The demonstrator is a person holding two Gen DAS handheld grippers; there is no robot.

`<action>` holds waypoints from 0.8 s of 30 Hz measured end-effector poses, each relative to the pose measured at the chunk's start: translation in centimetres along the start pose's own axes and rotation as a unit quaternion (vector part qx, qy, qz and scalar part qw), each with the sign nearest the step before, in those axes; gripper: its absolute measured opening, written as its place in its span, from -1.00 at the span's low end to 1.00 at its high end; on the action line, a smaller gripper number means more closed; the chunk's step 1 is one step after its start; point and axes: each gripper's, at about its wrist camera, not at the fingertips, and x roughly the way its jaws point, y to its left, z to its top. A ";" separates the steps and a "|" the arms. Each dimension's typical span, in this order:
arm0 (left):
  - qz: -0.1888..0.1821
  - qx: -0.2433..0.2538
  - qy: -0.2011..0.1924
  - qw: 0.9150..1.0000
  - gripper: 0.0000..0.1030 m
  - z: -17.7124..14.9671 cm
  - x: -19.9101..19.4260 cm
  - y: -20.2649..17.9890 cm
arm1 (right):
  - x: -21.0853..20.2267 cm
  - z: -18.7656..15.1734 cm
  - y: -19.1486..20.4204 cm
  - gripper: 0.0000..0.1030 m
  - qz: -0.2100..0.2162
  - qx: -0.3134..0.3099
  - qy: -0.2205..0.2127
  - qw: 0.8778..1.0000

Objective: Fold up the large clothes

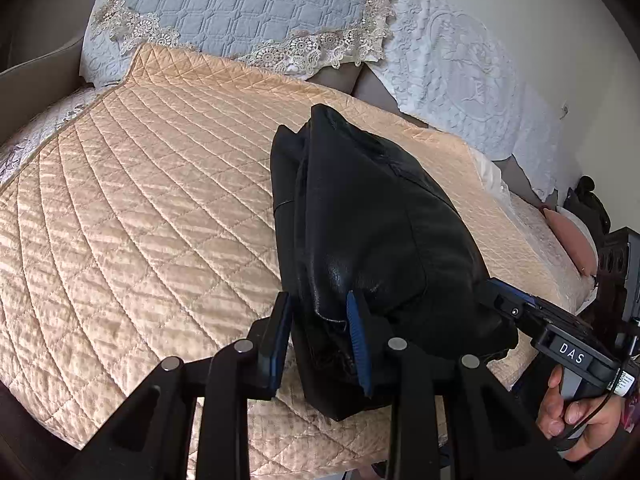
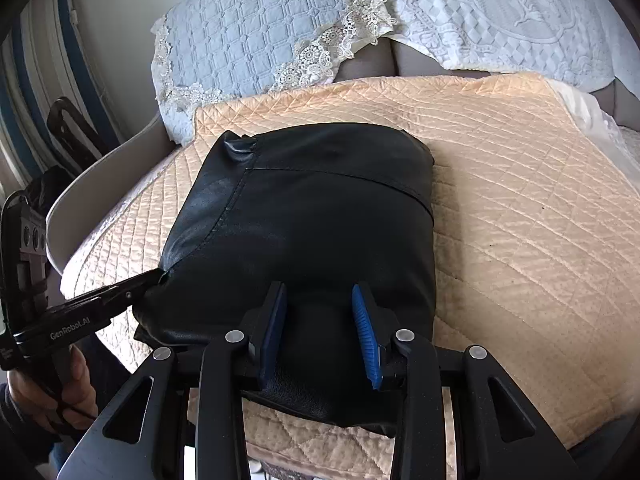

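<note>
Lying folded on the peach quilted cover [image 2: 500, 184], the black leather garment [image 2: 304, 220] sits as a compact bundle near the cover's front edge. Left gripper [image 1: 320, 320]: jaws partly apart, straddling a fold of the garment's near edge; whether the blue pads [image 1: 357, 336] actually pinch it, I cannot tell. Right gripper [image 2: 320, 316]: jaws partly apart over the garment's near edge, leather filling the gap between them; grip likewise unclear. In the right wrist view the left gripper's tip meets the bundle's corner at 9 o'clock. At 12 o'clock, beyond the cover, a blue quilted pillow [image 2: 248, 28] with lace trim; a white embossed pillow [image 2: 500, 12] at 1 o'clock.
</note>
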 end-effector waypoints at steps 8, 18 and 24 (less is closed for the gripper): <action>-0.009 0.015 -0.010 1.000 -0.43 0.9 -3.6 -1.2 | -3.9 0.6 0.8 -0.30 0.003 -0.008 -0.017 1.000; 0.006 0.030 0.018 0.999 -0.29 -1.6 -1.7 -1.6 | -1.9 -1.6 0.6 -0.26 -0.005 -0.008 0.010 1.000; 0.007 0.020 0.027 0.999 -0.29 -1.7 -1.7 -1.6 | -1.9 -1.7 -0.2 -0.19 0.003 0.008 0.014 1.000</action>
